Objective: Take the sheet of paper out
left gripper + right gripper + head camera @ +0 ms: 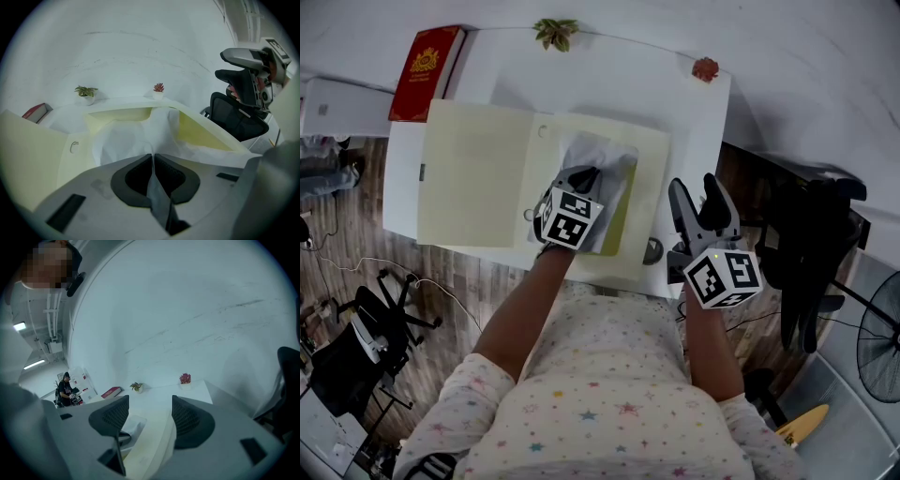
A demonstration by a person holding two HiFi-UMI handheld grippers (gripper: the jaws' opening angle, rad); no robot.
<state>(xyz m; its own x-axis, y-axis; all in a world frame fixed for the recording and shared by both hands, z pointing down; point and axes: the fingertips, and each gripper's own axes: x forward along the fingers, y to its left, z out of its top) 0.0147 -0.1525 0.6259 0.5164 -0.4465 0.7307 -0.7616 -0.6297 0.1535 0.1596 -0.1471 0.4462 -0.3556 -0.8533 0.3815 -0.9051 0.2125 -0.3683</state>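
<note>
Paper is gripped on the left side only. The white sheet of paper (605, 157) is pinched at its near edge between the closed jaws of the left gripper (589, 180). This is shown plainly in the left gripper view, where the two dark pads (135, 176) are pressed together with a fold of the sheet running down between them. Beyond the jaws the sheet is raised and crumpled, and its far part lies over the right-hand leaf of an open pale yellow folder (478, 173).

The folder is spread on a white table (581, 80), and its left leaf is bare. The right gripper (694, 187) is held to the right of the sheet, near the table's right front edge, apart from both paper and folder. Its jaws are set wide apart and nothing is held between them; only the table and the folder's edge are seen through the gap in the right gripper view.

Along the table's far edge a red book (427, 61), a small green plant (555, 33) and a small red plant (705, 68) are placed. A black office chair (811, 244) is seen to the right of the table.
</note>
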